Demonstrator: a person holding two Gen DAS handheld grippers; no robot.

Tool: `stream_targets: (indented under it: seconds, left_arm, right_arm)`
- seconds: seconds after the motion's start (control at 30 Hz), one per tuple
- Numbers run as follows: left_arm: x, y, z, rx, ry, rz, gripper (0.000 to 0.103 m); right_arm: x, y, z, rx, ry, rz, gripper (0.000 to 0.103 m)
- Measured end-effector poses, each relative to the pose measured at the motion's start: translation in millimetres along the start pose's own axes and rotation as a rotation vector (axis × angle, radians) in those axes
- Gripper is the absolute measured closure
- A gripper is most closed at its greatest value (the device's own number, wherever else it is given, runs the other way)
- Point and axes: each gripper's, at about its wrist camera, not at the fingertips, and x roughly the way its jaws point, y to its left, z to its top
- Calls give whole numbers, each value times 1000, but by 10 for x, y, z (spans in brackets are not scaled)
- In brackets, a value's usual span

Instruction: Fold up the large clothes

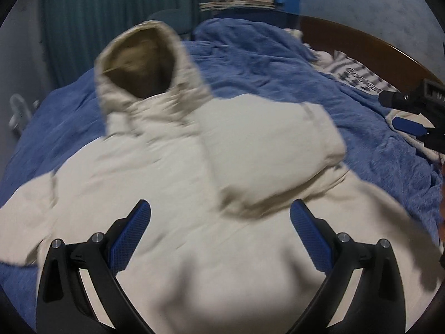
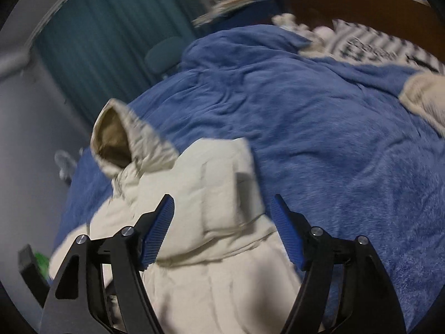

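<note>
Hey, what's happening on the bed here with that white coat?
A person with a handheld gripper in each hand is folding a cream hooded jacket spread on a blue blanket. One sleeve is already folded across the body and the hood sticks up at the far end. Both the left gripper and right gripper are open above the jacket, gripping nothing. The pictures are blurred by motion.

We are in a home bedroom: a bed under a rumpled blue fleece blanket, curved brown wooden headboard at two o'clock, teal pleated curtains at eleven.
</note>
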Motion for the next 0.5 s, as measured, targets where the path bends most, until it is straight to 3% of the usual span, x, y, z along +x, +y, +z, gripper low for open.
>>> stream_targets:
  seconds: [0.3,0.5]
  left_arm:
    - [680,-936,265,169,63,-35,18]
    - [1031,-1353,265,336,102,53,20]
  right_arm:
    - [6,-441,208,159,-13,34,33]
    - [35,-593,261,223,-8,62,31]
